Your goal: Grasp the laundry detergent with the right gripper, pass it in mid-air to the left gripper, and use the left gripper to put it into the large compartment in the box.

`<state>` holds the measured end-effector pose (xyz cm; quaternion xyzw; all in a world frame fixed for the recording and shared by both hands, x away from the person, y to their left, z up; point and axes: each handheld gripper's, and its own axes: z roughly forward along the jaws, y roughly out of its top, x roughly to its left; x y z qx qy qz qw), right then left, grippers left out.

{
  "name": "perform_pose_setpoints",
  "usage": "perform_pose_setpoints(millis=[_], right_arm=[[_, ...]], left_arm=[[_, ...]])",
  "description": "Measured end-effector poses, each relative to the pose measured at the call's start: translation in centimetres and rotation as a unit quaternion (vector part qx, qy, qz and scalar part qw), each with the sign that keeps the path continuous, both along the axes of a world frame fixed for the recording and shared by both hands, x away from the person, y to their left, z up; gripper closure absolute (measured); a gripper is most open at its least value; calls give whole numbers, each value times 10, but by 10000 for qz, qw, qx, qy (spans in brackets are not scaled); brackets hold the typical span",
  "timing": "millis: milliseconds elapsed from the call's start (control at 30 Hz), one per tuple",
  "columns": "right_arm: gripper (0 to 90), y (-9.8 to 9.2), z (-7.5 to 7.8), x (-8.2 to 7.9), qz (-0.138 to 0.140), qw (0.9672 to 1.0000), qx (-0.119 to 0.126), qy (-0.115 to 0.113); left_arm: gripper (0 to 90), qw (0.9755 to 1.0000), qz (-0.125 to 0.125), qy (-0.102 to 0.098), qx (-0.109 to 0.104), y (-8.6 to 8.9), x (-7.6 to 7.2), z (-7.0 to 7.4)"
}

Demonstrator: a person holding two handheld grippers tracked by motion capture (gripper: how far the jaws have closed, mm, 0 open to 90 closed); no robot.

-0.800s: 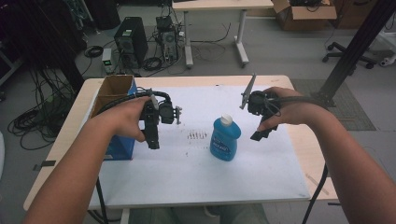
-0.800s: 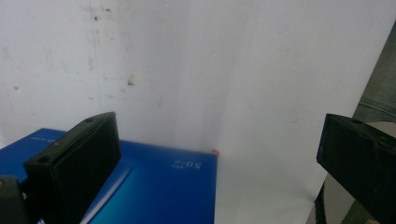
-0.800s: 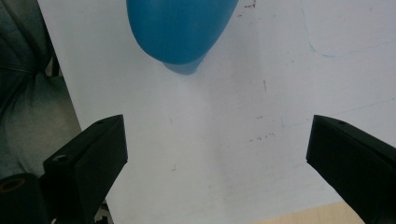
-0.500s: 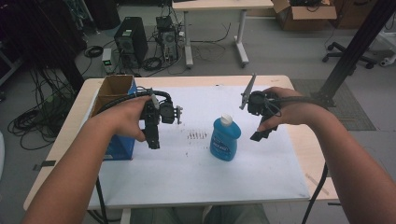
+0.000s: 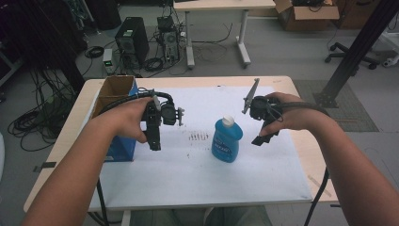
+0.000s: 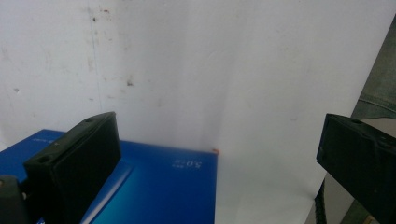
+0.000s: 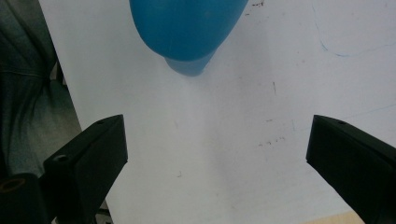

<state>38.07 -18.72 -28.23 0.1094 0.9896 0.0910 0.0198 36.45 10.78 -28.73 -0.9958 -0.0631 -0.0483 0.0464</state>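
A blue bottle [image 5: 226, 141] with a white cap stands upright on the white sheet [image 5: 197, 179] in the middle of the table. The bottle [image 7: 187, 32] also hangs in at the top of the right gripper view. My left gripper [image 5: 154, 143] is held left of the bottle, beside the blue box [image 5: 118, 148], jaws pointing down and open with nothing between them [image 6: 219, 154]. My right gripper [image 5: 260, 139] hovers just right of the bottle, open and empty [image 7: 217, 149]. The blue box [image 6: 154, 186] lies under the left jaw.
An open cardboard box [image 5: 113, 92] stands at the table's left edge behind the blue box. Small dark marks [image 5: 198, 136] dot the sheet left of the bottle. A trouser leg [image 7: 28, 84] shows past the table's near edge. Desks, a computer tower and cables lie on the floor beyond.
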Motion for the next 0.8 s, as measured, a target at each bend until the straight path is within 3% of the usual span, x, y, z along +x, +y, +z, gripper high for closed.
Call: perform_pose_setpoints(millis=[800], right_arm=[[57,-9,-40,-14,-339,9978,561,-32]], left_arm=[[2,10000,-15,-3,-20,1,-6,-1]])
